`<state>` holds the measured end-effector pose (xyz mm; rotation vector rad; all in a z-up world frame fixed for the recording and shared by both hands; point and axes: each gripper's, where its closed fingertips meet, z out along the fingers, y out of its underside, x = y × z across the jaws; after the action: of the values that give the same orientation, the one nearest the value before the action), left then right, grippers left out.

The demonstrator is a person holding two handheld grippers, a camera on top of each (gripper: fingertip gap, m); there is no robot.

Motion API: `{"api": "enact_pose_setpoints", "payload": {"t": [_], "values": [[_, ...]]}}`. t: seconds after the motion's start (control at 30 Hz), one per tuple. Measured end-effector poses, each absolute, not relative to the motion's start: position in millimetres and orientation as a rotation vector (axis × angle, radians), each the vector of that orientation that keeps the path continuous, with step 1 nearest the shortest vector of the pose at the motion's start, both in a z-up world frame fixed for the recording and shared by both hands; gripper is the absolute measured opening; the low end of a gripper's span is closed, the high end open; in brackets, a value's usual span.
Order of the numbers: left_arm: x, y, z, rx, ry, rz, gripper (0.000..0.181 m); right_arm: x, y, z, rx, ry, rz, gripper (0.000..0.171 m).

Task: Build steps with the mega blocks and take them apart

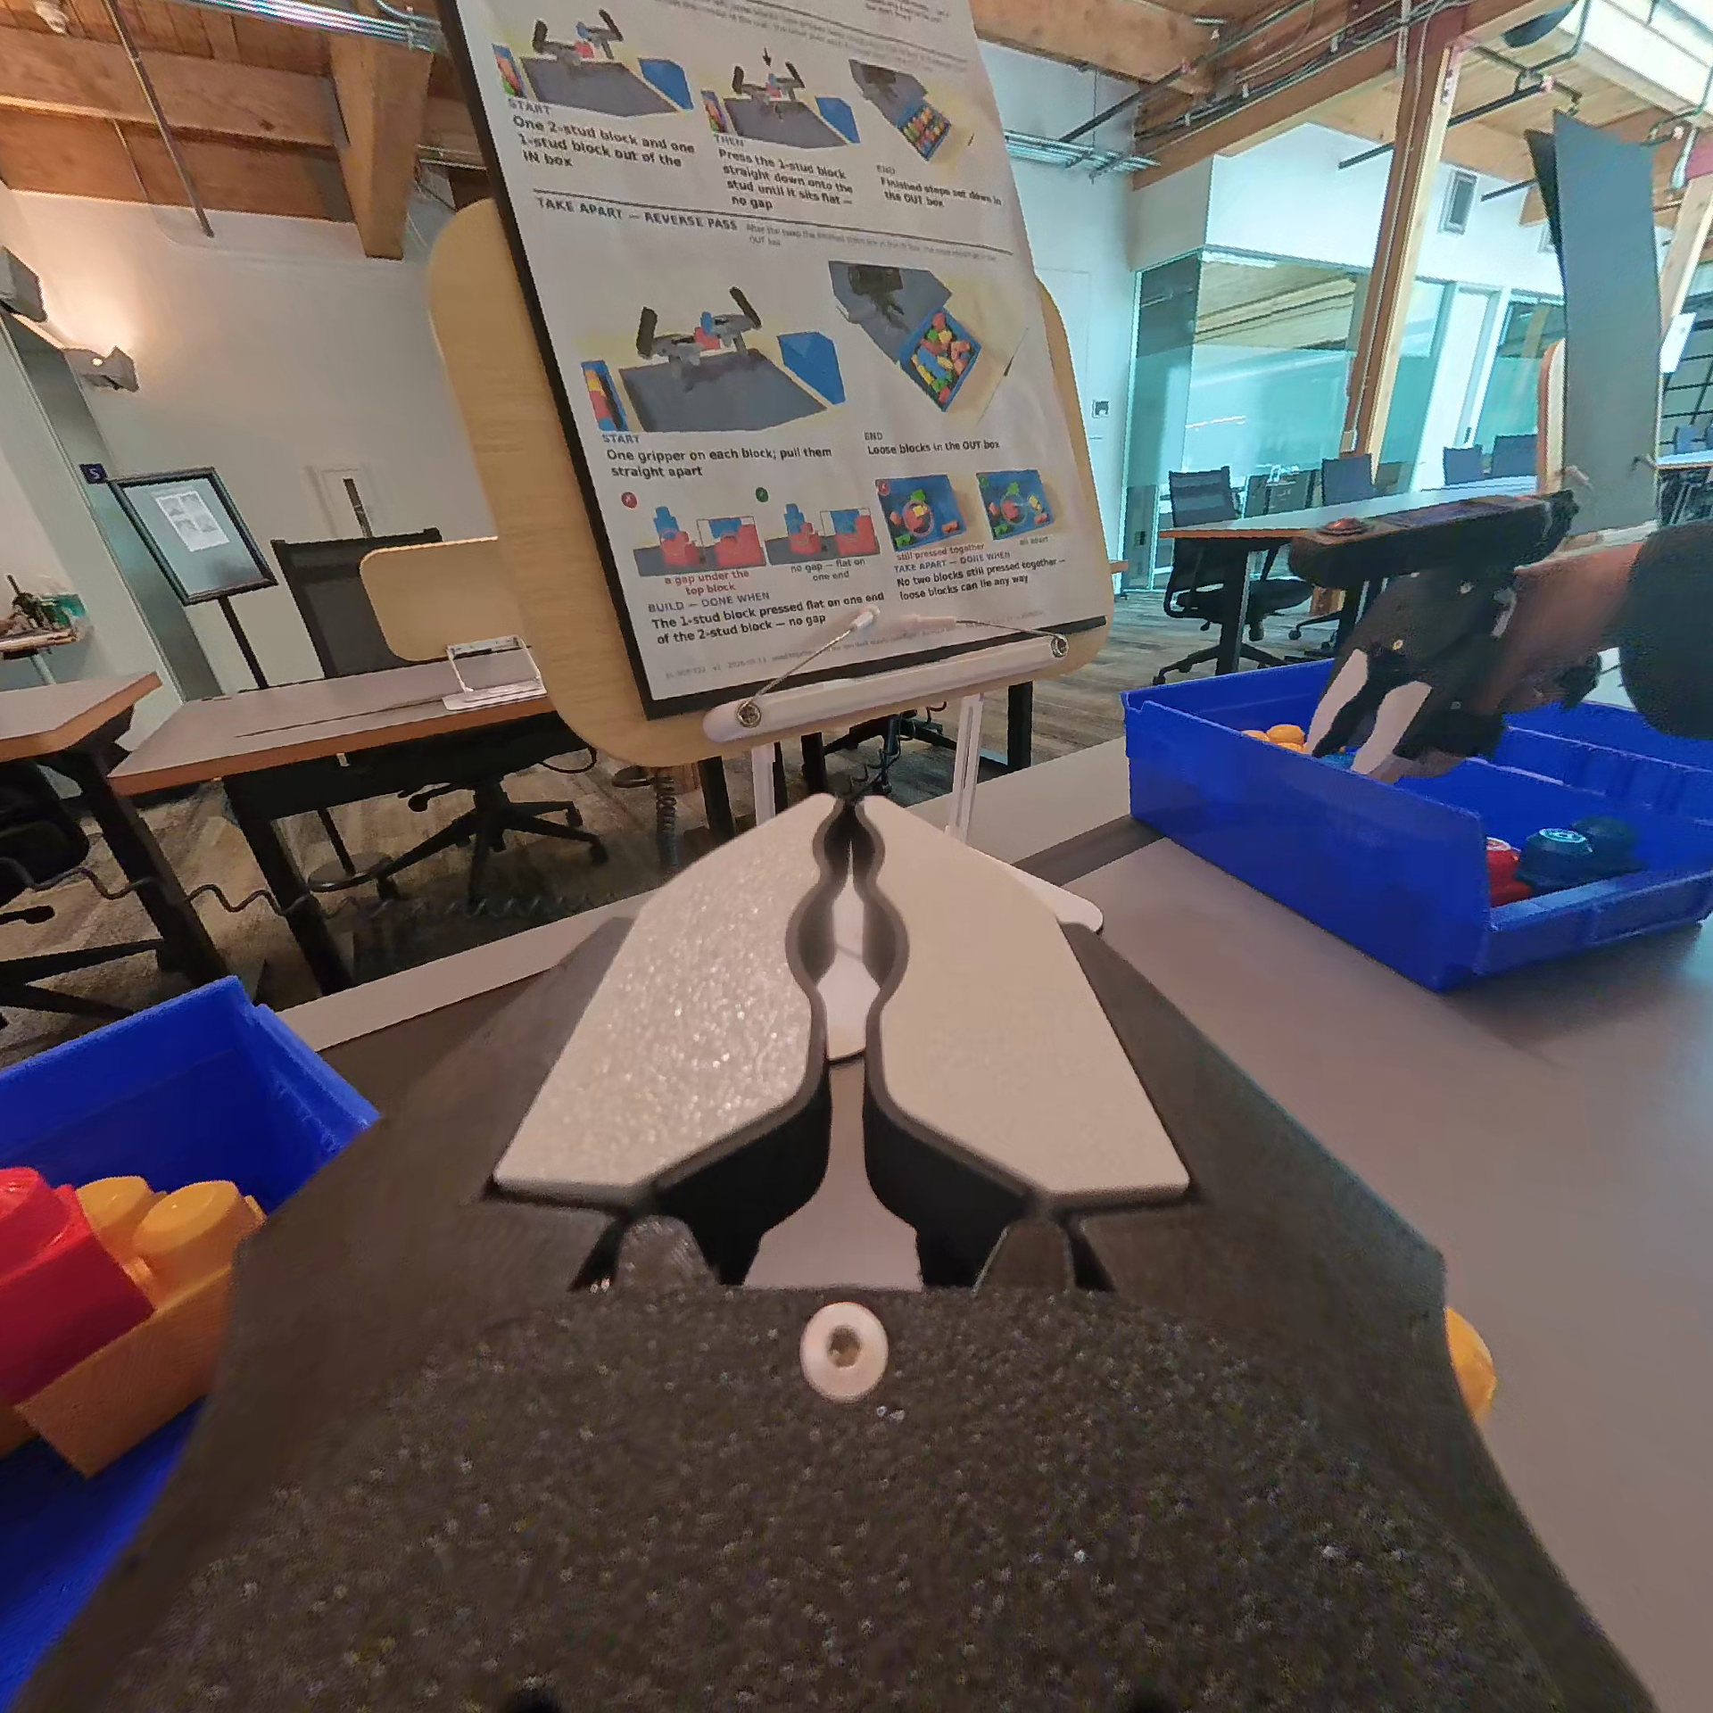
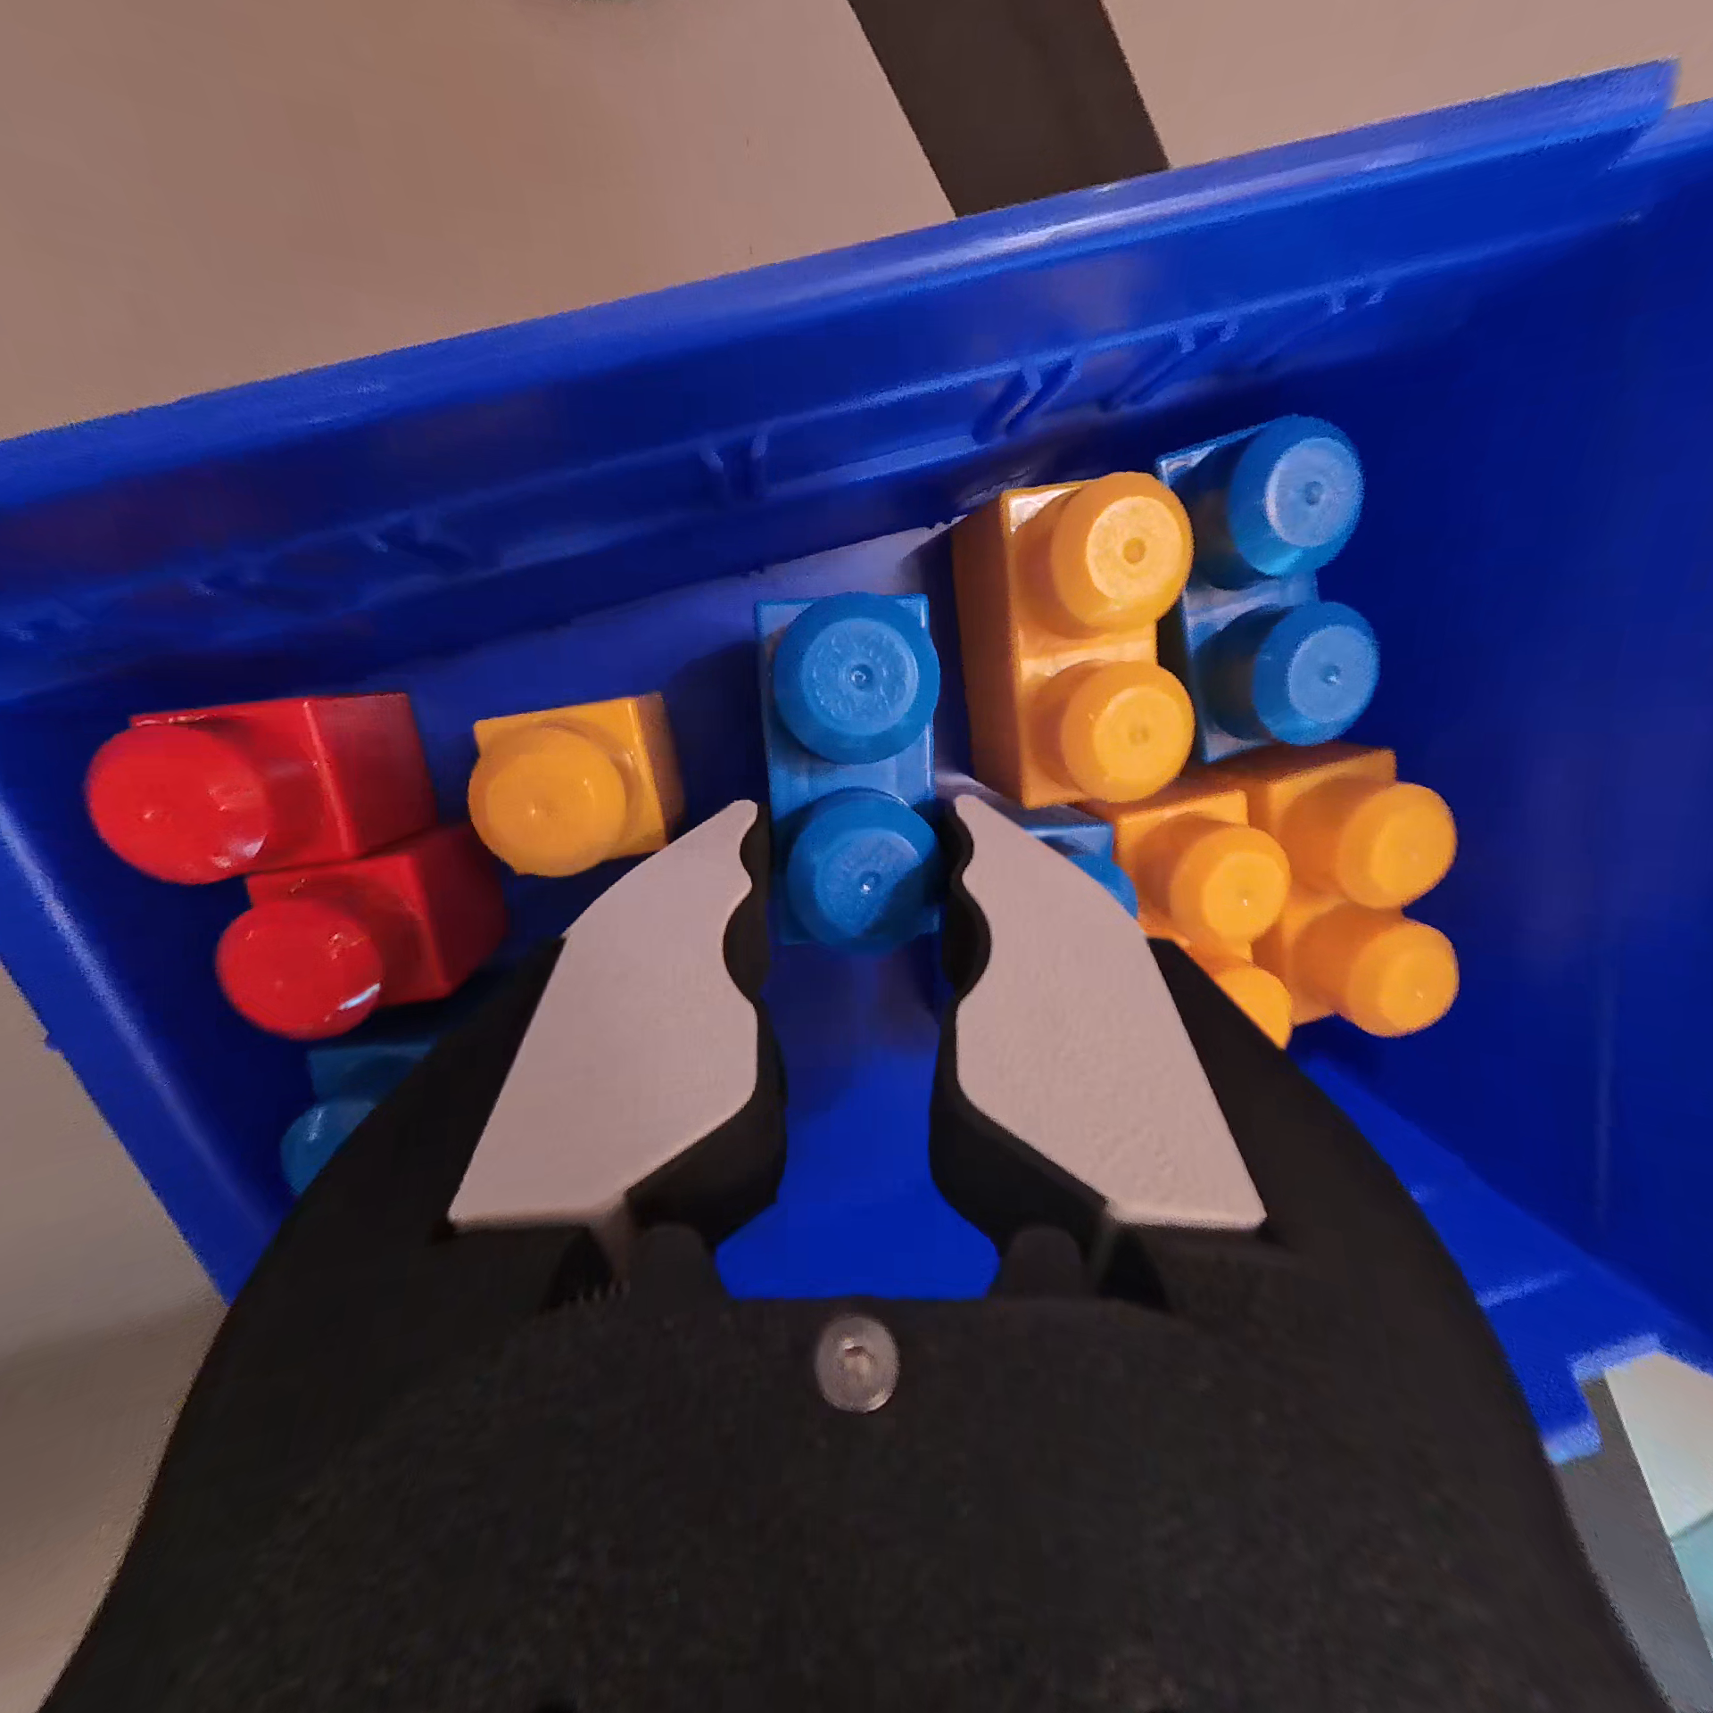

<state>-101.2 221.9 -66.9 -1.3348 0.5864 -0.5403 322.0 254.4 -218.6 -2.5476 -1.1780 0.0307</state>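
In the right wrist view, my right gripper (image 2: 853,816) reaches into a blue bin (image 2: 834,371). Its fingers are closed on the sides of a blue two-stud block (image 2: 848,769) at its near stud. The block sits among red blocks (image 2: 306,834), a one-stud orange block (image 2: 565,788), orange two-stud blocks (image 2: 1084,640) and another blue block (image 2: 1279,584). In the left wrist view, my left gripper (image 1: 845,820) is shut and empty above the grey table (image 1: 1390,1112). The right gripper (image 1: 1353,732) shows there, dipping into the far right bin (image 1: 1298,853).
A second blue bin (image 1: 185,1066) at the near left holds a red block (image 1: 56,1279) and an orange block (image 1: 176,1242). A small orange piece (image 1: 1469,1363) shows beside the left gripper's body. An instruction sheet on a stand (image 1: 788,371) rises behind the table. Desks and chairs stand beyond. One gripper's finger ends stand about 45 centimeters off the other's.
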Motion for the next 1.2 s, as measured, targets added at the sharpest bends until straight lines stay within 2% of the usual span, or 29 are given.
{"api": "enact_pose_setpoints", "payload": {"t": [0.33, 0.57, 0.77, 0.9, 1.2], "values": [[-98, 221, -71, -1.343, 0.618, -0.542, 0.0, 316, 261, -228, -2.545, -1.194, 0.063, 0.034], [-93, 217, -73, -1.351, 0.656, -0.563, 0.0, 295, 263, -160, -2.317, -1.112, 0.084, 0.037], [-90, 215, -74, -1.37, 0.689, -0.59, 0.0, 212, 229, -104, -2.012, -1.188, 0.233, 0.038], [-90, 214, -74, -1.37, 0.695, -0.583, 0.0, 137, 189, -116, -1.944, -1.423, 0.292, 0.042], [-92, 219, -85, -1.394, 0.706, -0.559, 0.0, 8, 119, -193, -1.97, -1.894, 0.284, 0.044]]}}
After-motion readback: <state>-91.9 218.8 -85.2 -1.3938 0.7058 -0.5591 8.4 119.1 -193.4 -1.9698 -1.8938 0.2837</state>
